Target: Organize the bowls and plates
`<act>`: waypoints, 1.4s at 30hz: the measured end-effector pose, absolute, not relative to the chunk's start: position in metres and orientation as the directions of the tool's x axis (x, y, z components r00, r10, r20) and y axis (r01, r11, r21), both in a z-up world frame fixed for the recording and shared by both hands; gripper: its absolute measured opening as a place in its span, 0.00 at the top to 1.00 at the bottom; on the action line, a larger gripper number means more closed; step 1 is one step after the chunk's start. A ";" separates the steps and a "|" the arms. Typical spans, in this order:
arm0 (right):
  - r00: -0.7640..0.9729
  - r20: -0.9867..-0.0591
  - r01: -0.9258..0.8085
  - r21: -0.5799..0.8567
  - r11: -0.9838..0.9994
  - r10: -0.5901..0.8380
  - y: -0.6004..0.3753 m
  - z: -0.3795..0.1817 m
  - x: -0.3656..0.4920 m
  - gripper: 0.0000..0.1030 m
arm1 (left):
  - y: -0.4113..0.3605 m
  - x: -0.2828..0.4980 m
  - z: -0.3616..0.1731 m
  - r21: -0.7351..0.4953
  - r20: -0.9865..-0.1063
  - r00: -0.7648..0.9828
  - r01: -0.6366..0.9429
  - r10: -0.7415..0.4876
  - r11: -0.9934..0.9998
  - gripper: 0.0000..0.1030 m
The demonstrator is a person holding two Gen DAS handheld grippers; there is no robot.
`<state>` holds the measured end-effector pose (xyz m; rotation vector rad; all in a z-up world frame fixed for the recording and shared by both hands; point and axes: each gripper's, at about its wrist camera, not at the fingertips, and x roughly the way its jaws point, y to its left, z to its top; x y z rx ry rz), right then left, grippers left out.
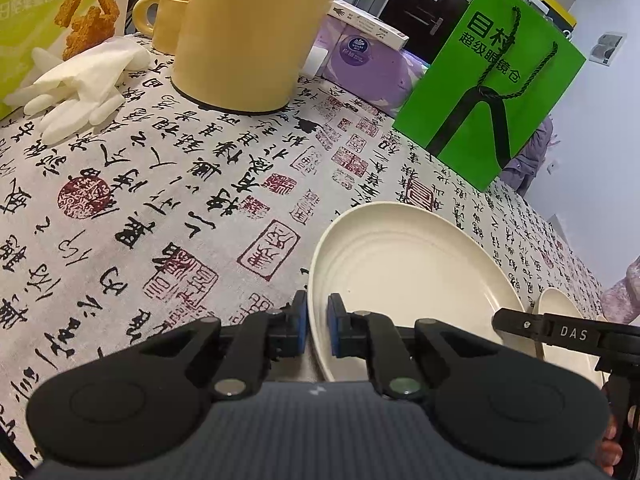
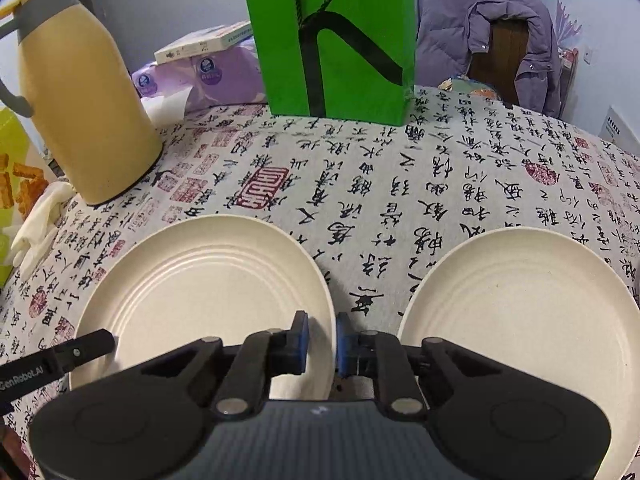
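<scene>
Calligraphy-print tablecloth (image 2: 360,184), grey walls; both grippers seemingly clamped on one cream plate (image 2: 208,280).

There are two cream plates: one (image 2: 208,284) on the left and one (image 2: 532,312) on the right. There are two grippers, the left (image 1: 318,330) and the right (image 2: 322,344). I count one yellow jug (image 2: 88,108), one yellow mug (image 1: 168,20), one green bag (image 2: 334,36) and one white glove (image 1: 80,84). There is one snack box (image 1: 48,12), one purple tissue pack (image 1: 360,60) with one thin white box (image 1: 370,26) on top, and one purple jacket (image 2: 492,32) on one chair (image 2: 504,52).
</scene>
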<state>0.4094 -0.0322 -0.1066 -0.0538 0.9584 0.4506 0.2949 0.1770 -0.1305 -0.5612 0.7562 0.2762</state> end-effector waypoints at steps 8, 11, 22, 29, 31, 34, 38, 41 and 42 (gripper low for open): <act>0.512 -0.782 -0.413 0.141 0.900 0.357 -0.030 -0.104 0.405 0.90 | 0.178 0.293 -0.130 -0.372 -0.711 0.702 -0.438 0.052 0.818 0.89; 0.518 -0.776 -0.421 0.137 0.897 0.361 -0.028 -0.103 0.404 0.90 | 0.178 0.293 -0.130 -0.369 -0.710 0.701 -0.443 0.059 0.817 0.89; 0.558 -0.729 -0.457 0.130 0.880 0.397 -0.023 -0.093 0.396 0.92 | 0.184 0.288 -0.126 -0.368 -0.702 0.707 -0.462 0.085 0.807 0.88; 0.583 -0.694 -0.470 0.136 0.872 0.423 -0.022 -0.086 0.391 0.92 | 0.186 0.281 -0.119 -0.376 -0.673 0.732 -0.464 0.108 0.803 0.88; 0.592 -0.680 -0.477 0.138 0.868 0.433 -0.021 -0.082 0.388 0.92 | 0.188 0.279 -0.117 -0.378 -0.665 0.738 -0.466 0.115 0.800 0.88; 0.599 -0.668 -0.484 0.137 0.864 0.442 -0.019 -0.078 0.384 0.92 | 0.189 0.275 -0.114 -0.381 -0.653 0.746 -0.469 0.127 0.797 0.88; 0.610 -0.652 -0.488 0.139 0.862 0.451 -0.018 -0.073 0.379 0.93 | 0.190 0.271 -0.110 -0.383 -0.637 0.758 -0.468 0.139 0.796 0.88; 0.618 -0.639 -0.493 0.140 0.859 0.459 -0.018 -0.070 0.375 0.93 | 0.191 0.267 -0.106 -0.388 -0.620 0.770 -0.465 0.147 0.795 0.88; 0.621 -0.633 -0.495 0.141 0.857 0.462 -0.019 -0.068 0.373 0.93 | 0.192 0.266 -0.105 -0.391 -0.616 0.774 -0.464 0.148 0.795 0.88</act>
